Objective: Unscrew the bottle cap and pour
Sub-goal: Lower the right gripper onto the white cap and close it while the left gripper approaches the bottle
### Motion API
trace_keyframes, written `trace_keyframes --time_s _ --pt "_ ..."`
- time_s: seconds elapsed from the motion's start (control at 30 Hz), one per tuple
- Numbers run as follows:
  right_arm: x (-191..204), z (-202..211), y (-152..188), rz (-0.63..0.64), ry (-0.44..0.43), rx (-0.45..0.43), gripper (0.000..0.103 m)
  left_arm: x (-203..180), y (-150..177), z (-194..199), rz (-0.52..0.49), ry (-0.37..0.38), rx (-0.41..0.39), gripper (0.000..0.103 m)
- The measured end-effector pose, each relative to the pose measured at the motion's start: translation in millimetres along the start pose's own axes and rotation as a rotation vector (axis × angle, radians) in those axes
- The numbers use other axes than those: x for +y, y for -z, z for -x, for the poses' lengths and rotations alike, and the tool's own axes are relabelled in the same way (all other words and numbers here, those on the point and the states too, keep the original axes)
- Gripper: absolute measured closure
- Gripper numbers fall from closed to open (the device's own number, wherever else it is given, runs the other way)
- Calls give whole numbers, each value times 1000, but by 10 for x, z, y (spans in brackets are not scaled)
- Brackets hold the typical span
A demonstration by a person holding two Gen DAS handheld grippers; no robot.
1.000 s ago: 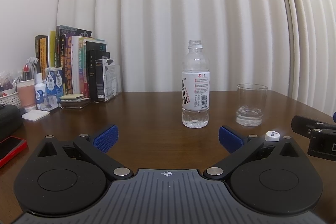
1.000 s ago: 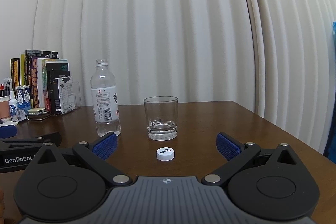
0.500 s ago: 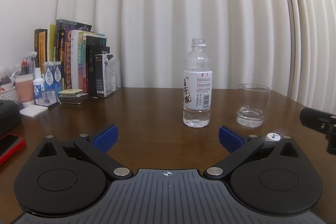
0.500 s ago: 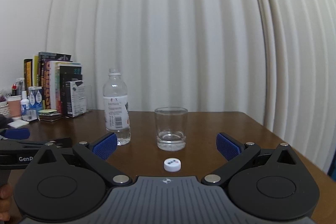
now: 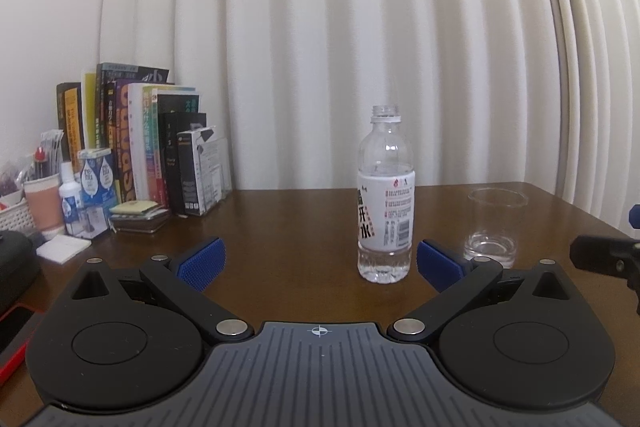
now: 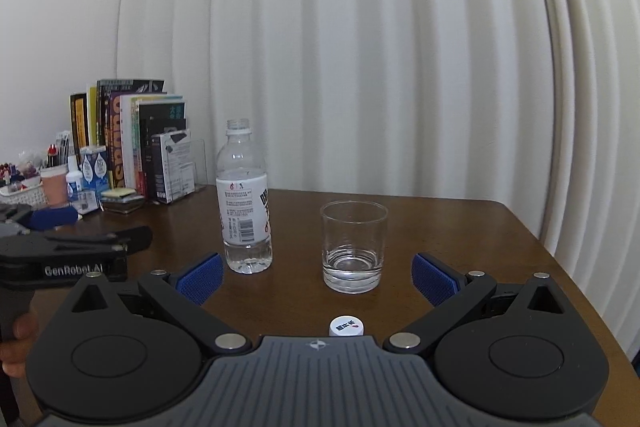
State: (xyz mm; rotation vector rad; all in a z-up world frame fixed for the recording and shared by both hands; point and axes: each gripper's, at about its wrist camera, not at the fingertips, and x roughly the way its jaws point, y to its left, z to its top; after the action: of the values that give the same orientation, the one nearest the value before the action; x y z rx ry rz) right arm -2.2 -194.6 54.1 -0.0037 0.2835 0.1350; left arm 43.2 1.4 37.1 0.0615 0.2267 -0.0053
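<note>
Both grippers — left (image 5: 319, 264) and right (image 6: 318, 277) — spread wide, empty; ahead: one uncapped water bottle (image 6: 244, 203), one glass tumbler (image 6: 353, 247), one white cap (image 6: 347, 325).

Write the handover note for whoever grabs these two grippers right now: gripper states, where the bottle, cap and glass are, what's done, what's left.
Left gripper: open, empty, short of the bottle.
Right gripper: open, empty, facing the glass.
Bottle: upright on the table, neck open, only a little water at the bottom.
Glass: upright to the bottle's right, apart from it, a shallow layer of water inside.
Cap: off, lying on the table near the right gripper.
Done: cap unscrewed; pouring looks done.
Left: possibly nothing; pour the remainder if wanted.
</note>
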Motion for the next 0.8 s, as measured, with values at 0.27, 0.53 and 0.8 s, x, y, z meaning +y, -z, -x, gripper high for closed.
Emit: trace_keyframes --time_s 0.27,0.53,0.8 --pt "-27 -182 -5 56 -24 55 0 16 -83 -222 -11 2 31 0" --pt "-57 -378 -17 89 -52 120 0 11 -107 -413 -43 5 58 0" --pt "-182 -567 5 74 -75 205 10 67 -105 -591 -57 33 69 0"
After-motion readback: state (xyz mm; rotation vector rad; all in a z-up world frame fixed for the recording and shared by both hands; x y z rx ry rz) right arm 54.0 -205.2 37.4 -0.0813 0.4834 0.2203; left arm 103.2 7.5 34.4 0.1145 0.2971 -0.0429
